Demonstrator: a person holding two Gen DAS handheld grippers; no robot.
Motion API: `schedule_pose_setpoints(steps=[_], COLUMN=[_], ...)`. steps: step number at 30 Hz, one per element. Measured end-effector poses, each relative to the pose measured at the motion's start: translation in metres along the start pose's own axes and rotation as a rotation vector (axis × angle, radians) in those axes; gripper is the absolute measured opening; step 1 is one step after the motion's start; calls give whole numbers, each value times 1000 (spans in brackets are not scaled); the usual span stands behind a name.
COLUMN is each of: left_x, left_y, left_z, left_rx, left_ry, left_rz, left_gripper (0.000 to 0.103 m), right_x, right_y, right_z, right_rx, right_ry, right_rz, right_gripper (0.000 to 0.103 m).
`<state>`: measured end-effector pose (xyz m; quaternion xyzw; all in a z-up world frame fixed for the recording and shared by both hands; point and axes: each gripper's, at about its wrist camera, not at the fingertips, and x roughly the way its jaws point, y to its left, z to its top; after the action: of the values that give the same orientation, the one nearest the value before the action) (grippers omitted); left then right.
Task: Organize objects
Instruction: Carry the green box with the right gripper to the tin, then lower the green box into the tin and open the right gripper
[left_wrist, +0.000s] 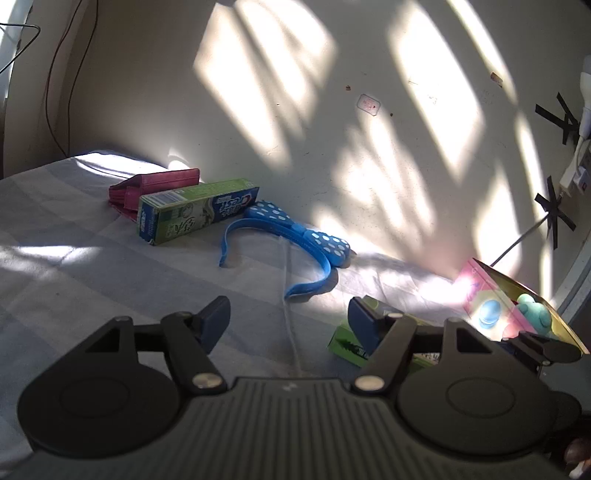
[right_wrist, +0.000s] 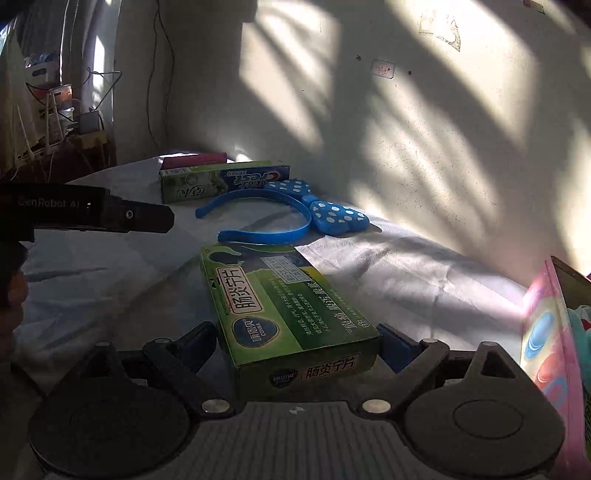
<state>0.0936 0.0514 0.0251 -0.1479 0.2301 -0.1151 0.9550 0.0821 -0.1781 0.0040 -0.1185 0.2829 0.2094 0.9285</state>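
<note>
Left wrist view: the left gripper (left_wrist: 289, 320) hangs spread and empty over the cloth-covered bed (left_wrist: 74, 266), the blue headband (left_wrist: 291, 236) ahead. Right wrist view: the green medicine box (right_wrist: 288, 314) lies between the right gripper's (right_wrist: 297, 345) wide-spread fingers, apparently untouched.

Objects spread along the bed's wall-side edge.

On the bed (right_wrist: 424, 273), the wallet (left_wrist: 155, 186) lies farthest back by the far edge, the toothpaste box (left_wrist: 195, 210) touching its front. The headband (left_wrist: 291, 240) lies just right of that box, the medicine box (right_wrist: 291, 314) before it, toward the near edge. The open toy box (left_wrist: 517, 310) stands at the right edge.
</note>
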Motion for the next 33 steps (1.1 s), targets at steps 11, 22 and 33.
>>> schedule_pose_setpoints(steps=[11,22,33], left_x=[17,-3,-8], left_y=[-59,-108,-231], left_z=[-26,-36,16], left_rx=[157,210,365], left_ry=[225,251,46], left_rz=[-348,-413,-545], left_gripper=[72,42,42], right_x=[-81,-106,-155], right_y=[-25,-30,-96], right_z=[-81,-89,-79], right_rx=[158,183,178], right_ry=[47,-90,-325], right_rz=[-91,-106,-371], right_gripper=[94,88,88])
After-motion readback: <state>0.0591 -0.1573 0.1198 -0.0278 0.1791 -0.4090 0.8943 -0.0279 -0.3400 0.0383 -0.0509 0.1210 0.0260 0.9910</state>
